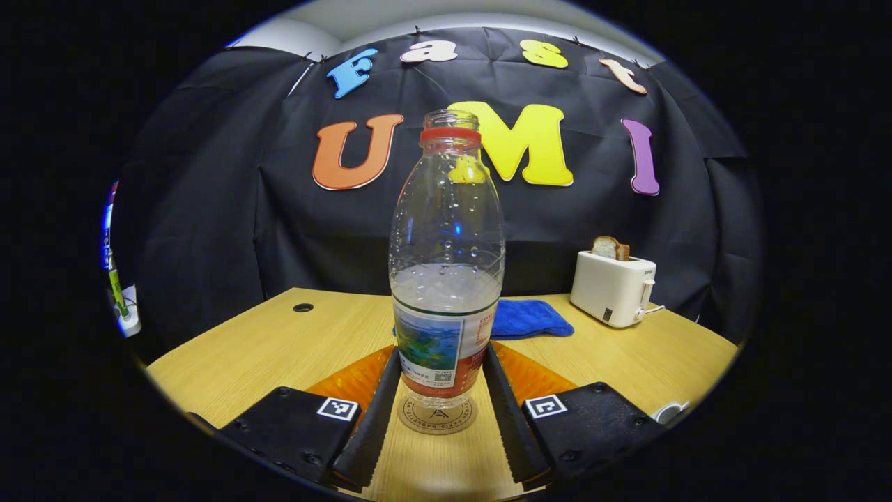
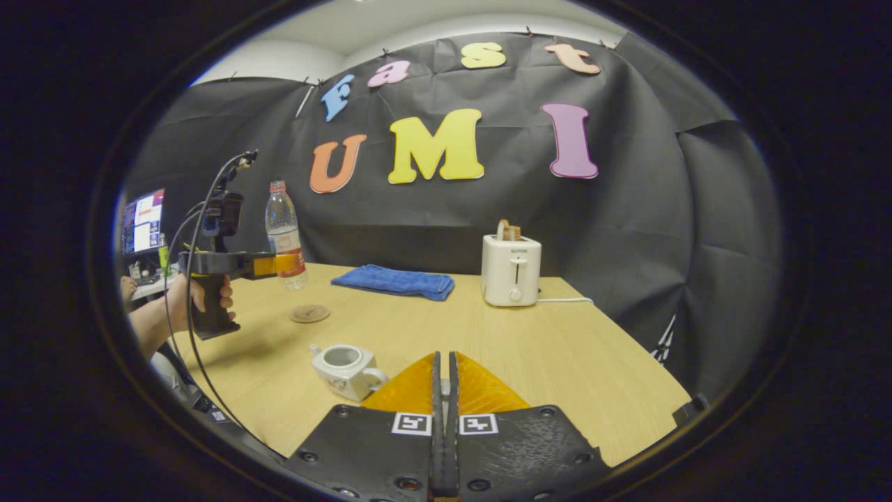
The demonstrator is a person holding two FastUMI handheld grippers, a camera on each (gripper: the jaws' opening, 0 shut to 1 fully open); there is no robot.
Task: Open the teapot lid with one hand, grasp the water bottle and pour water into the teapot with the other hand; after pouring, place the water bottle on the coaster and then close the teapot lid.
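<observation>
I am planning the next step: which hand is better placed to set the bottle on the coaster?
Left. The left tool grips the bottle directly above the coaster; the right tool is shut, near the teapot.

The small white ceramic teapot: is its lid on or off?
Off: the small white ceramic teapot shows an open round mouth on top in the right gripper view.

Even overhead light, soft shadows on table point(image 2: 557, 348); sharp centre, strong fisheye bending at edges.
</observation>
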